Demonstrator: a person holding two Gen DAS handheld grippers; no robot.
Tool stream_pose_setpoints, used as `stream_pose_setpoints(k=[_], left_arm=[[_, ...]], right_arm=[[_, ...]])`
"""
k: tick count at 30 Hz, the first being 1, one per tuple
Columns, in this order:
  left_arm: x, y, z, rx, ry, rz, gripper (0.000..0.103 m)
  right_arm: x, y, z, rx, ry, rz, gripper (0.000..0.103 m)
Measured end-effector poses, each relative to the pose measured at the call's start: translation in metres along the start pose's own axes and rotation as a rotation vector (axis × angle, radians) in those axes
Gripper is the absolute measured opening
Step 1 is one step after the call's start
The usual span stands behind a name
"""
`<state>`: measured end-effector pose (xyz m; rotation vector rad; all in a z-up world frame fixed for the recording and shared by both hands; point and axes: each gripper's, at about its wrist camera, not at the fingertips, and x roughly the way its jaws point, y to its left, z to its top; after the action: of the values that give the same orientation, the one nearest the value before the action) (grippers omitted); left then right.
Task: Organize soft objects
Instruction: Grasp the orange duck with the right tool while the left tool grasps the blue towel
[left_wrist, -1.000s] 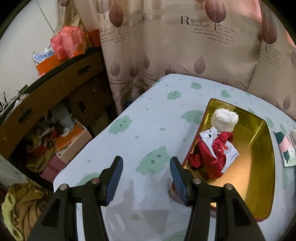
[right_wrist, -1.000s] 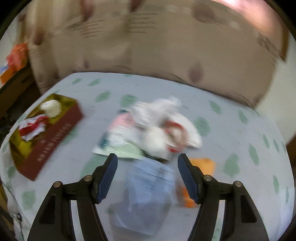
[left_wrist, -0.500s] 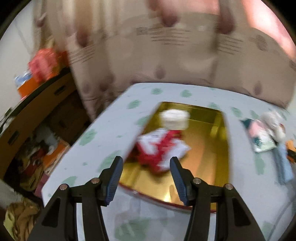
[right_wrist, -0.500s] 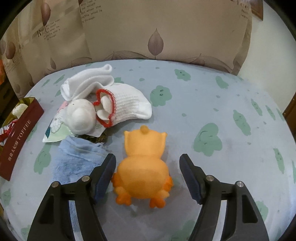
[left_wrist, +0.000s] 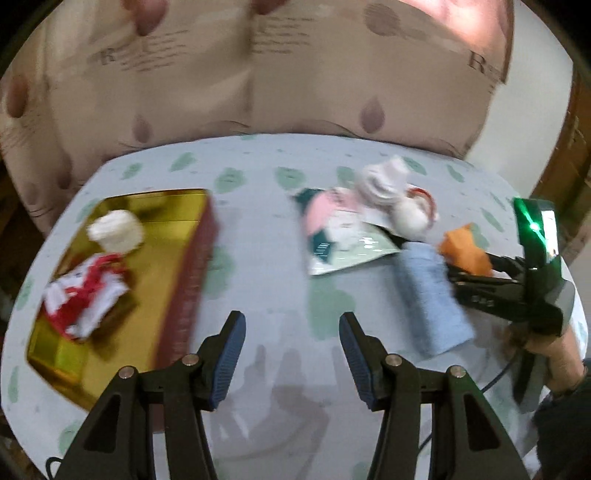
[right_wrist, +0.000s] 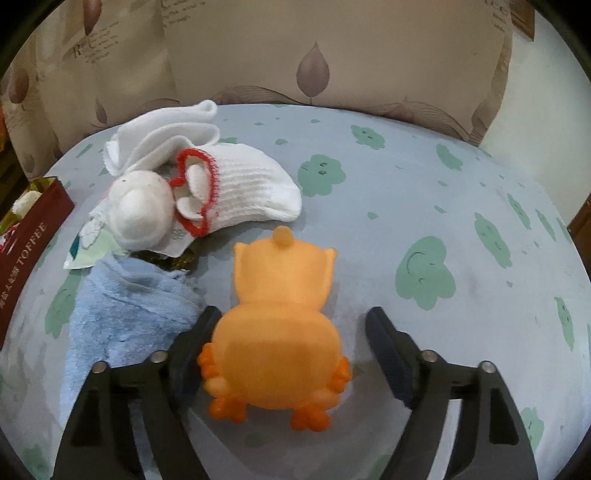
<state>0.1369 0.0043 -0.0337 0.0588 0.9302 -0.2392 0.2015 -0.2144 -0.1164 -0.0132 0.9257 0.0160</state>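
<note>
The orange toy (right_wrist: 275, 325) lies near the middle of the table (right_wrist: 424, 192), just beside the blue towel (right_wrist: 122, 314), and sits between the right gripper (right_wrist: 291, 332) jaws, which have just been opening and do not press it. It looks light, squashy and smooth, so its round belly seems the best hold. The left gripper (left_wrist: 291, 347) hangs open and empty over bare cloth, beside the tin (left_wrist: 184, 295)

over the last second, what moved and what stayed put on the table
The right gripper came down over the orange toy, and its jaws have just been opening; the toy lies between them, not pinched. The left gripper swung from the gold tin towards the pile, open and empty. The tin, white sock and blue cloth stayed put.
</note>
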Motion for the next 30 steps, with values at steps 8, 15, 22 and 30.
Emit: stream_pose_setpoints(k=[8,15,22,30], left_arm=[[0.022,-0.040,0.002,0.037,0.037,-0.045,0.054],[0.035,-0.046,0.003,0.016,0.071,-0.067,0.054],[0.040,-0.057,0.004,0.039,0.075,-0.058,0.054],[0.043,-0.068,0.008,0.066,0.074,-0.064,0.054]], right_arm=[[0.006,-0.005,0.000,0.034,0.022,-0.016,0.103],[0.006,-0.004,-0.002,0.039,0.025,-0.016,0.103],[-0.005,0.007,-0.002,-0.001,-0.026,0.009,0.061],[-0.010,0.000,-0.002,0.037,-0.053,0.040,0.052]])
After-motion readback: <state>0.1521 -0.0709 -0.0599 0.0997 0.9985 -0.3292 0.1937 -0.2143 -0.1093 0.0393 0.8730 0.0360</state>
